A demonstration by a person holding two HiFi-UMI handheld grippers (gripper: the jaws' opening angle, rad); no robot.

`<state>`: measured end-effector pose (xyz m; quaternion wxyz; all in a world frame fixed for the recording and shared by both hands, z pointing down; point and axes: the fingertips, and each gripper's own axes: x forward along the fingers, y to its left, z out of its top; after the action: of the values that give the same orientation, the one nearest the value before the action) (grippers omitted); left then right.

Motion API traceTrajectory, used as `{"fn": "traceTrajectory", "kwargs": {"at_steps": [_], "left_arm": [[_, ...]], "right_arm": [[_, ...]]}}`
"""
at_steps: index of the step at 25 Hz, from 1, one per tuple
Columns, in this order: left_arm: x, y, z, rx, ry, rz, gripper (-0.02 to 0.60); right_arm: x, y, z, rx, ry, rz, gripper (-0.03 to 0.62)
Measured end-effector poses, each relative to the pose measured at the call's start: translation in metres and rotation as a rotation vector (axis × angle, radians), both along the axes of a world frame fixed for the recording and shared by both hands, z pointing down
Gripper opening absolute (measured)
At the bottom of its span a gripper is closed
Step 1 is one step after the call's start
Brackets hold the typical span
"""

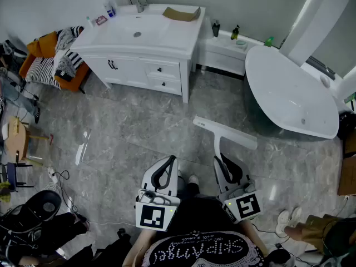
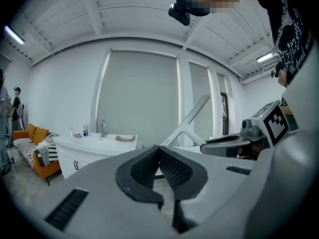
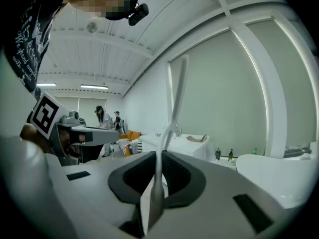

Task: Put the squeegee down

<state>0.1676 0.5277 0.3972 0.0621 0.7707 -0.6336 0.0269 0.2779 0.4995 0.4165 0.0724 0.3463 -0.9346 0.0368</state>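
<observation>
- Grey marble floor (image 1: 122,127) fills the middle of the head view, between a white vanity (image 1: 139,65) at upper centre and a white bathtub (image 1: 289,93) at upper right.
- The vanity's sink basin (image 1: 136,32) shows only its drain hole; a brown sheet (image 1: 182,14) lies on the top at the basin's right.
- The bathtub's pale inside shows one small fitting near its lower rim; small bottles (image 1: 235,32) stand on the low ledge between tub and vanity.
- An orange sofa (image 1: 41,52) piled with striped cloth sits at upper left.
- Open floor lies left of centre, below the vanity. Dark gear and cables (image 1: 39,216) crowd the lower left corner, and another person's shoe (image 1: 289,218) sits at lower right.
- The right gripper (image 1: 221,159) is clamped on the squeegee (image 1: 222,132). In the right gripper view the thin white handle (image 3: 174,108) passes between the pads of the right gripper (image 3: 160,154) and rises past them.
- The squeegee's blade runs slantwise above the floor, between the vanity's near corner and the tub.
- The left gripper (image 1: 169,161) sits just left of the right one. Its jaws meet tip to tip, with nothing between them (image 2: 158,148).
</observation>
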Motion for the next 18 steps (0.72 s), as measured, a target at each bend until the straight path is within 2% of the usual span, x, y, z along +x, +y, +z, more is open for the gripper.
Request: {"fn": "traceTrajectory", "kwargs": {"at_steps": [9, 13, 18], "left_arm": [[-0.002, -0.001, 0.002, -0.005, 0.009, -0.008, 0.005], [-0.012, -0.013, 0.007, -0.011, 0.014, -0.006, 0.005], [-0.033, -0.038, 0.010, -0.012, 0.021, 0.012, 0.005]], "right_arm": [[0.001, -0.003, 0.004, -0.031, -0.017, 0.001, 0.054], [-0.011, -0.011, 0.003, -0.062, -0.083, -0.021, 0.055], [-0.033, -0.033, 0.006, -0.097, -0.100, -0.016, 0.054]]}}
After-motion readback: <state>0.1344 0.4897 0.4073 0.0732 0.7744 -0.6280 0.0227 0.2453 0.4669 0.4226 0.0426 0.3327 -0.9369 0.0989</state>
